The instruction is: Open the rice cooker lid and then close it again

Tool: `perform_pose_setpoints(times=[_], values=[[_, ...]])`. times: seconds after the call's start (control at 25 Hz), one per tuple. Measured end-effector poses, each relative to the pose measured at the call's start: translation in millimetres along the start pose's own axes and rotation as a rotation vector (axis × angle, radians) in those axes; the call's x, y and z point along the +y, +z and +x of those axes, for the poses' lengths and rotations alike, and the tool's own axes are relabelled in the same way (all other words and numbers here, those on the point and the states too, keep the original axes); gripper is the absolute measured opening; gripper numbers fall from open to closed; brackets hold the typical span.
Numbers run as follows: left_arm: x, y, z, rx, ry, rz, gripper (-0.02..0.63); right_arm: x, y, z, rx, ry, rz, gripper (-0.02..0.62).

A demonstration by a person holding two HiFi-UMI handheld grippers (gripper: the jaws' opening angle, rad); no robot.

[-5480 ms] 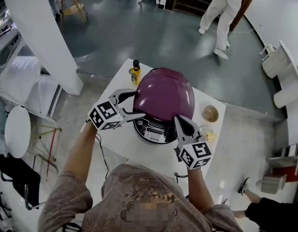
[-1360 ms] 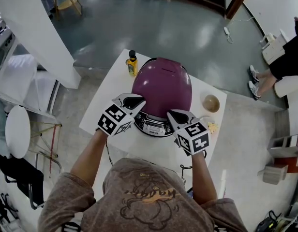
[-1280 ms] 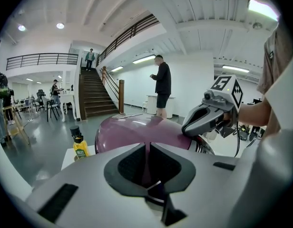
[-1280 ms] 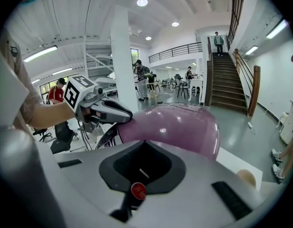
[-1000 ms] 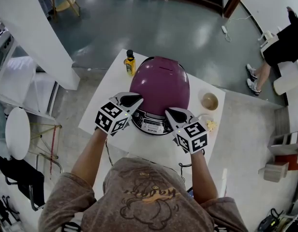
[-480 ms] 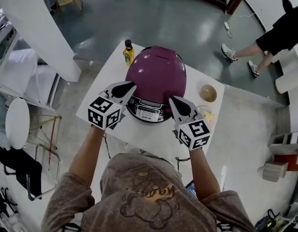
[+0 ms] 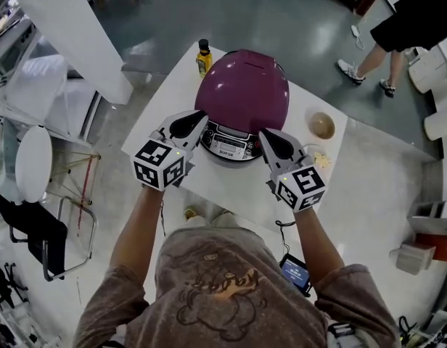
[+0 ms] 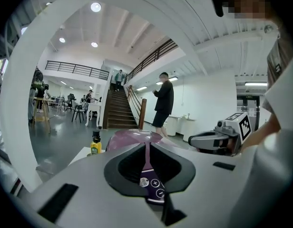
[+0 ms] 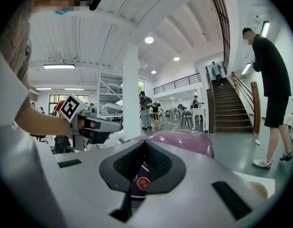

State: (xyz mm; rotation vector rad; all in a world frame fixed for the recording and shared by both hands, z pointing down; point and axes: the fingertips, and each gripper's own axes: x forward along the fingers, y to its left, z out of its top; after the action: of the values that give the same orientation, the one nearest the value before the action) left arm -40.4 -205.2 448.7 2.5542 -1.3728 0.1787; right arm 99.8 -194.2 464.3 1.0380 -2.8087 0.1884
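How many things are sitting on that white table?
4: a purple domed rice cooker in the middle, a small yellow bottle at its far left, a round tan bowl to its right, a pale yellowish lump beside the bowl. Others may be hidden.

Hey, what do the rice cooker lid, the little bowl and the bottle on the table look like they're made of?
Lid: glossy purple shell, likely plastic or painted metal, since it shows soft bright reflections.
Bowl: tan and matte, perhaps wood or ceramic. It is too small to be sure.
Bottle: yellow body with a dark cap, probably plastic, though glass can't be ruled out.
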Motion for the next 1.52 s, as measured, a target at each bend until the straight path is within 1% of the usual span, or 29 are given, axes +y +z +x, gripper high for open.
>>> perform_pose_setpoints(times=[0.12, 0.28, 0.56, 0.8, 1.0, 1.2, 1.32, 1.52], values=[[-5.6, -1.6, -12.4, -0.007, -0.018, -0.008, 0.046, 6.6, -1.3, -4.7, 0.006, -0.002, 0.004, 0.002], [-10.6, -3.3, -31.2, -0.007, -0.053, -0.014, 0.046, 19.3, -4.9, -13.9, 0.015, -0.031, 0.023, 0.002], [-6.4, -4.9, -71.1, -0.013, -0.099, -0.002, 0.046, 51.6, -3.7, -25.7, 0.021, -0.079, 0.006, 0.002], [-19.3, -11.4, -97.6, -0.023, -0.185, 0.002, 0.046, 89.1, -10.2, -48.0, 0.049, -0.147, -0.006, 0.002], [-36.4, -16.3, -121.3, -0.017, -0.262, 0.029, 0.046, 122.8, -8.0, -67.8, 0.059, -0.199, -0.031, 0.002], [-52.1, -25.6, -135.8, -0.009, -0.31, 0.033, 0.046, 140.4, -8.1, -91.4, 0.067, -0.238, -0.037, 0.002], [-59.5, -27.8, -143.2, -0.019, -0.313, 0.041, 0.046, 142.9, -7.2, -104.9, 0.044, -0.259, -0.029, 0.002], [-70.3, -22.4, -151.6, -0.075, -0.297, 0.046, 0.046, 145.4, 1.4, -123.7, -0.048, -0.315, -0.028, 0.002]])
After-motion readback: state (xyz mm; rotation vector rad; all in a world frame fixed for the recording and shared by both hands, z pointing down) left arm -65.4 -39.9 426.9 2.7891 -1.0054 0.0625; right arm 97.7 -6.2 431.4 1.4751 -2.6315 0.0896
